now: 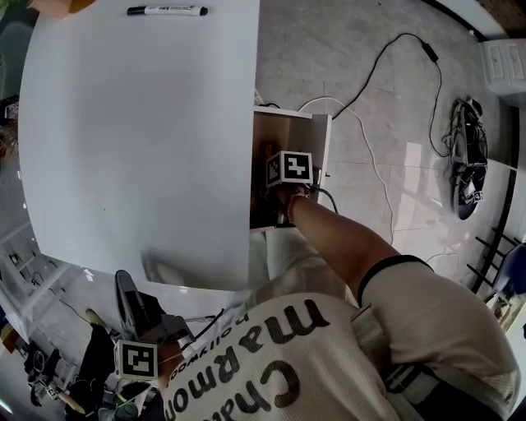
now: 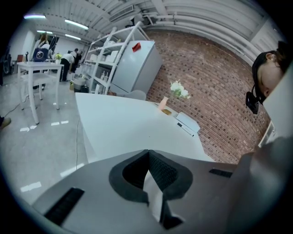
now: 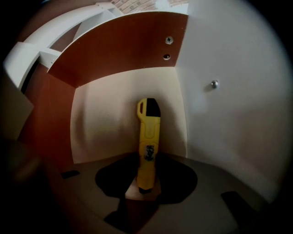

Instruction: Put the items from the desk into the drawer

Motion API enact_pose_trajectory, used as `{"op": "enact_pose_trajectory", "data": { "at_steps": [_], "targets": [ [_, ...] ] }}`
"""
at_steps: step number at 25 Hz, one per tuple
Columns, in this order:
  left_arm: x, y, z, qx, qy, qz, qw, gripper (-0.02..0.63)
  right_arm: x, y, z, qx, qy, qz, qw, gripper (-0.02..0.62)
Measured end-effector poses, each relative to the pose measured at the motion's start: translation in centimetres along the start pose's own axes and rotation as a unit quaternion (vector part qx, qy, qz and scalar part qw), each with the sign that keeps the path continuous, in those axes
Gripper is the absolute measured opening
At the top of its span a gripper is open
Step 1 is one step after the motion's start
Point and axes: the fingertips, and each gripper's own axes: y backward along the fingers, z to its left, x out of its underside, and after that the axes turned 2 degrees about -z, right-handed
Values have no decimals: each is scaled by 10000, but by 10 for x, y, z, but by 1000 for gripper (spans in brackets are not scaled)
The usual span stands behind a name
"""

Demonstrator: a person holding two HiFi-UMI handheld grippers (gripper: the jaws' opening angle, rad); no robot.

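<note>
Right gripper view: right gripper (image 3: 145, 188) grasps 1 cutter (image 3: 148, 137), 1 drawer (image 3: 105, 123); left gripper (image 2: 148, 153) clenched.

The grey two-jaw left gripper (image 2: 148, 154), its dark ribbed pads meeting at the tips, points across a smooth white desktop (image 2: 123, 128) toward a red brick wall (image 2: 210, 96) and a white refrigerator (image 2: 137, 68).

Desk top (image 1: 131, 148) plain white – marker pen (image 1: 167, 11) black with white label. Drawer (image 3: 119, 50) reddish-brown and cream panels. Cutter (image 3: 148, 141) yellow – black tip, black print. Brick wall (image 2: 206, 82) red-brown, floor (image 1: 370, 164) pale grey.
</note>
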Motion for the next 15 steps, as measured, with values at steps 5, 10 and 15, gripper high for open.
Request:
{"op": "enact_pose_trajectory", "data": {
  "at_steps": [5,10,15],
  "targets": [
    [5,5,-3,-38,77,-92,9999,2,0,-2,0,-38,75,27,10000,134],
    [15,15,-8,-120,158,-165,9997,2,0,2,-13,191,45,53,9998,186],
    [14,25,-10,-122,180,-208,9995,2,-2,7,-12,344,182,121,9992,242]
  ]
}}
